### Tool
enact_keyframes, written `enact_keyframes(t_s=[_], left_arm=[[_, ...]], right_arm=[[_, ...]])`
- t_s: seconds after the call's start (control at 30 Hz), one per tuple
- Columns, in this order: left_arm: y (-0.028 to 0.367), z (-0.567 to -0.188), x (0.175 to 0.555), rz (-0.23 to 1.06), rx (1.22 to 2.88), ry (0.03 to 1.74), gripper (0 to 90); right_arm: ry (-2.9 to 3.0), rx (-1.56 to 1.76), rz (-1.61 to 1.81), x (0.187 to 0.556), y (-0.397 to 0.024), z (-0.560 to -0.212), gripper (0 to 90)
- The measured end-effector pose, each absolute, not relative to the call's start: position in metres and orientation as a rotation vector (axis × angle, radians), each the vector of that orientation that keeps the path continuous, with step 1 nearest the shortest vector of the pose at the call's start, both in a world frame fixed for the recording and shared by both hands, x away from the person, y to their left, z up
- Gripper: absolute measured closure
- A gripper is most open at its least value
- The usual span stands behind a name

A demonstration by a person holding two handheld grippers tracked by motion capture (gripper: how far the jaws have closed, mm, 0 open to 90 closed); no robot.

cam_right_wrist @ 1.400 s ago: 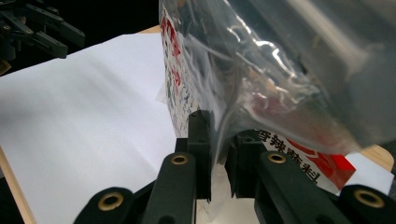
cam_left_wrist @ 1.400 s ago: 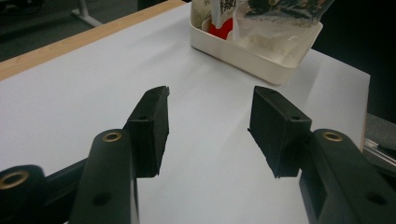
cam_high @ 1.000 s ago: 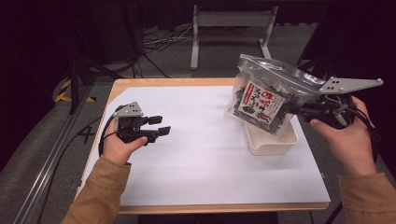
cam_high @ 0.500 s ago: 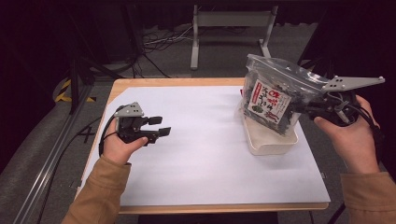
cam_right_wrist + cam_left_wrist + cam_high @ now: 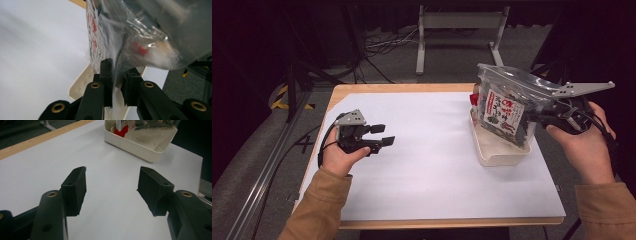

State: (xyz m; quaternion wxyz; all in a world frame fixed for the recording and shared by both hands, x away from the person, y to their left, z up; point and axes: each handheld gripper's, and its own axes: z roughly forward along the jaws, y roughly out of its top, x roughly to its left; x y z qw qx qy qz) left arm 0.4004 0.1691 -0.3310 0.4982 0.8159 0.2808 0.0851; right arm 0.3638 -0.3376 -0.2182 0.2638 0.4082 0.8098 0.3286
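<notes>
The right gripper (image 5: 539, 116) pinches a clear snack bag (image 5: 504, 107) above the white tray (image 5: 499, 152) near the table's right edge, probably lifting it out; the left gripper (image 5: 381, 136) waits spread near the left edge; next, carry it clear.

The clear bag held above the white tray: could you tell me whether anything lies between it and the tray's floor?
Partly. The clear bag hangs over the white tray, where a red-and-white item occupies the far end; the near part looks bare.
</notes>
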Motion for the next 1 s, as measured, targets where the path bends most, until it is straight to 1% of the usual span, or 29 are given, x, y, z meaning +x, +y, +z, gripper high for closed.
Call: enact_keyframes(t_s=[0.37, 0.8, 1.0], left_arm=[[0.169, -0.332, 0.401, 0.2, 1.978, 0.686, 39.6], [0.168, -0.334, 0.402, 0.182, 1.999, 0.696, 38.2], [0.167, -0.334, 0.403, 0.184, 2.005, 0.697, 37.7]], right_arm=[[2.214, 1.124, 0.859, 0.37, -0.337, -0.227, 80.3], [2.267, 1.172, 0.848, 0.382, -0.34, -0.247, 80.2], [2.287, 1.208, 0.847, 0.389, -0.343, -0.264, 80.2]])
